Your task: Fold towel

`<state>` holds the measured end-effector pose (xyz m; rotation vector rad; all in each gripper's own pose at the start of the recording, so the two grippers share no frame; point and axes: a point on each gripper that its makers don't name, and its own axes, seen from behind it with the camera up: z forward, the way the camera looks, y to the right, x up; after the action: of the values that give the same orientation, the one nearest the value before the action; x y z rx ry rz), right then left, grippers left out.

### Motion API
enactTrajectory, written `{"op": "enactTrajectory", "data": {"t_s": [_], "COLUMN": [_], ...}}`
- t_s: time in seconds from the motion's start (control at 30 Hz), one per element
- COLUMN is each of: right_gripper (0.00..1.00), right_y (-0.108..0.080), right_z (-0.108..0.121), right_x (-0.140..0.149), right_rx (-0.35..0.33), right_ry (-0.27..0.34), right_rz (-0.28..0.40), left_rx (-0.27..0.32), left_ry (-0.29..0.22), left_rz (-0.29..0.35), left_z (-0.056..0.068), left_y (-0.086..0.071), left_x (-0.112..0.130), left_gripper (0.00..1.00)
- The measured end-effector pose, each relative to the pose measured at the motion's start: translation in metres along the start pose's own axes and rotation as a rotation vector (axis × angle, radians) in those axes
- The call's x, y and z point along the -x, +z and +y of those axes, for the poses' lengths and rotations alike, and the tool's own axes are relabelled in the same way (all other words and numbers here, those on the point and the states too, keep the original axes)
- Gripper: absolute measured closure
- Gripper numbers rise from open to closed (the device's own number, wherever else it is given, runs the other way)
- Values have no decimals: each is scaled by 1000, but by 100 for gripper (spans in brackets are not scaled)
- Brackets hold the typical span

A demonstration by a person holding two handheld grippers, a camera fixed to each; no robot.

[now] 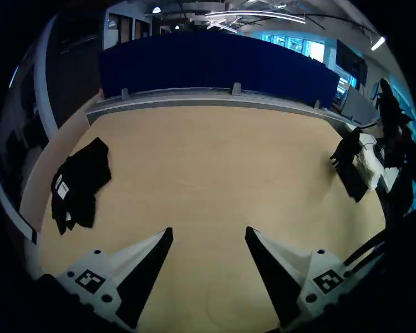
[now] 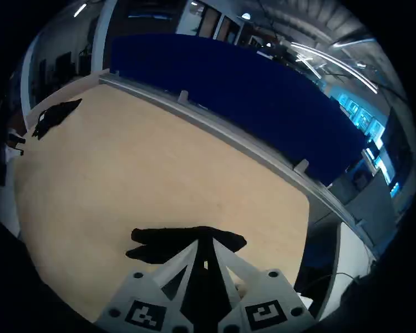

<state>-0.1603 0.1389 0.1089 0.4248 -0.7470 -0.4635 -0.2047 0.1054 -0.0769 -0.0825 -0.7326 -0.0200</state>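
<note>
The right claw point(image 2: 206, 245) is pinching a black towel point(image 2: 155, 238). Its two white fingers are drawn together until the tips are almost meeting, with the dark fabric caught between them. The towel is spreading out to either side of the fingertips in a low, crumpled band and is lying on the pale wooden counter point(image 2: 125, 166), close to the near edge and toward the counter's right end.

The left claw point(image 1: 208, 228) is standing wide open with nothing between its dark-faced fingers. It is hovering over bare counter point(image 1: 219, 166).

Farther out, a second black cloth point(image 1: 80, 184) is lying bunched near the counter's left edge, well apart from both claws, and it is showing a small white tag. In the right gripper view the same cloth point(image 2: 55, 115) is sitting at the far left corner, a long way from the gripped towel.

At the counter's right edge in the left gripper view, a dark jumble point(image 1: 349, 158) is resting beside something pale. It is too small and too shadowed to tell what it is.

Along the back of the counter a grey rail point(image 1: 208, 99) is running from side to side. Behind it a blue partition point(image 1: 208, 66) is rising, and it is also crossing the right gripper view point(image 2: 236, 89) on a slant.
</note>
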Motion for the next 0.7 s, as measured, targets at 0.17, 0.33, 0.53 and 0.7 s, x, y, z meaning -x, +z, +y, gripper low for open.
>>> {"op": "enactTrajectory", "data": {"t_s": [0.17, 0.33, 0.53, 0.7], "right_gripper": [97, 97, 97, 97], "right_y": [-10, -21, -32, -37], "right_z": [5, 7, 8, 7], "right_x": [18, 49, 97, 133], "right_rx": [12, 26, 44, 54], "right_ry": [12, 41, 87, 145], "right_rz": [-20, -48, -101, -133], "left_rx": [6, 12, 20, 26], "left_ry": [10, 17, 28, 41], "left_rz": [1, 0, -4, -9], "left_z": [5, 8, 13, 17], "left_y": [-1, -1, 0, 1], "left_x": [-2, -2, 0, 2], "left_gripper": [3, 3, 3, 3]}}
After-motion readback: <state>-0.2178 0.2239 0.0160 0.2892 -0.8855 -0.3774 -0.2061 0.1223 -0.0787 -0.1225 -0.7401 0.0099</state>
